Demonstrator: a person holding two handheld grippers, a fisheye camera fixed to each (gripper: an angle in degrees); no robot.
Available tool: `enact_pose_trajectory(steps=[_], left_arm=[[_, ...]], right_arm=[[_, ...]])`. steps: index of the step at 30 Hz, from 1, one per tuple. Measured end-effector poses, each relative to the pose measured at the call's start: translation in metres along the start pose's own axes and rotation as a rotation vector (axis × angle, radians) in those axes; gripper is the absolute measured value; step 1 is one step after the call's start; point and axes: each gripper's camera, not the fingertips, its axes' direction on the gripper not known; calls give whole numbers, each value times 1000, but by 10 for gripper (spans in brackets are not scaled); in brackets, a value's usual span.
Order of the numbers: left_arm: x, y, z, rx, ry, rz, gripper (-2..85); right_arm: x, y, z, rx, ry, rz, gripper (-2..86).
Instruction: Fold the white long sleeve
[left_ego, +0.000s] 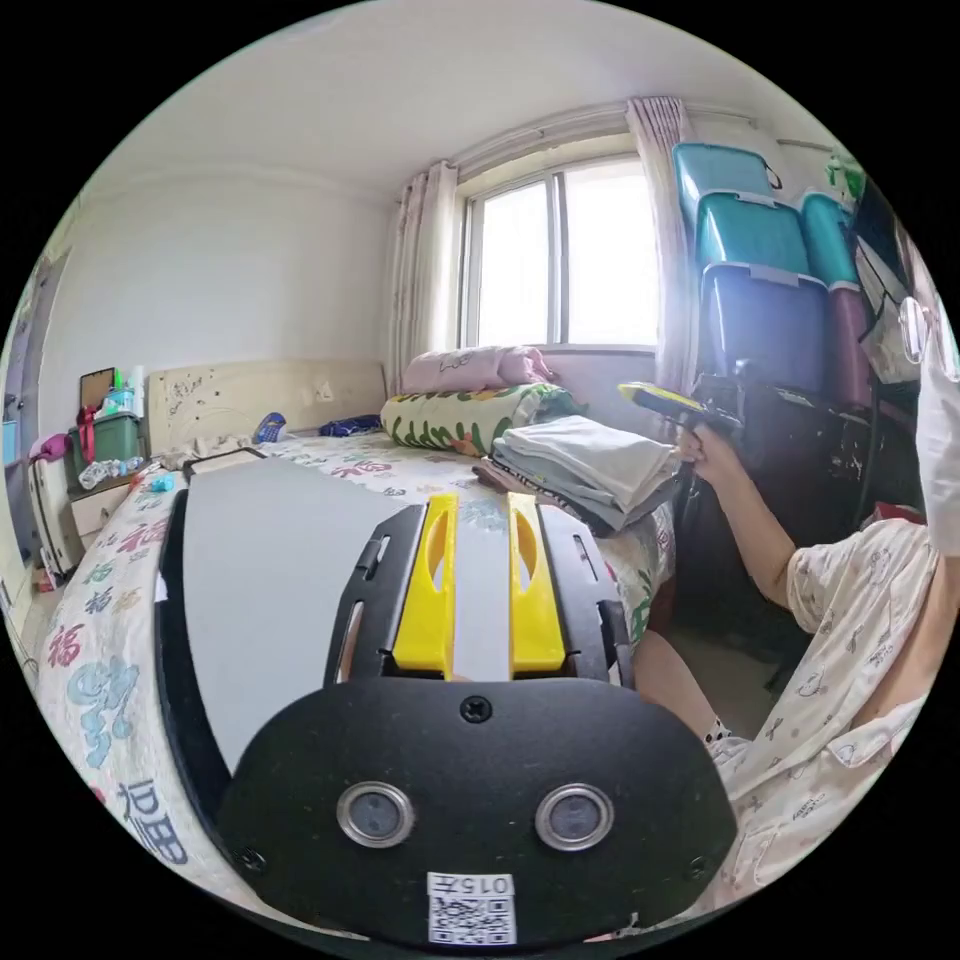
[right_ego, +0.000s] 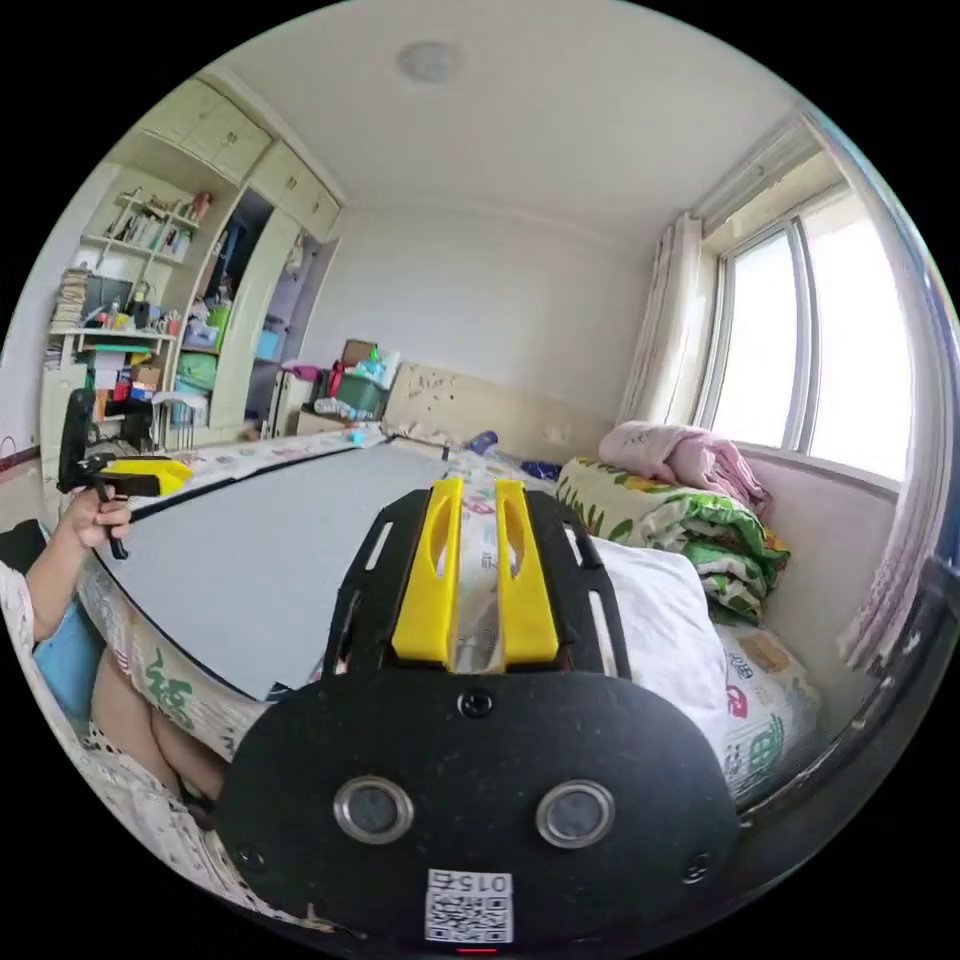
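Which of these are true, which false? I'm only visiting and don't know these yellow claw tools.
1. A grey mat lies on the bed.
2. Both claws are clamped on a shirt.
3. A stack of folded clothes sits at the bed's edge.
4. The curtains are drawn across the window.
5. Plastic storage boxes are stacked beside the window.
1. True: the grey mat lies flat on the patterned bedsheet.
2. False: the left gripper and the right gripper each show a narrow gap between the jaws, with nothing held.
3. True: the folded clothes sit there.
4. False: the curtains hang at the sides; the window is uncovered.
5. True: the storage boxes stand stacked.
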Motion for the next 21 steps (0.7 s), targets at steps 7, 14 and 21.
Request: enact_pose_trajectory(steps=[7,14,21], left_arm=[[-41,-68,202,-142,156,-62,84],[-40,-120,423,-285,288,-126,94],[-44,-143,574,-227,353,-268,97]], right_arm=[[48,-189,159,-322,139,-61,102],[114,-237,257,-747,150,-33,112],[228,-291,139,-624,-129,241,57]])
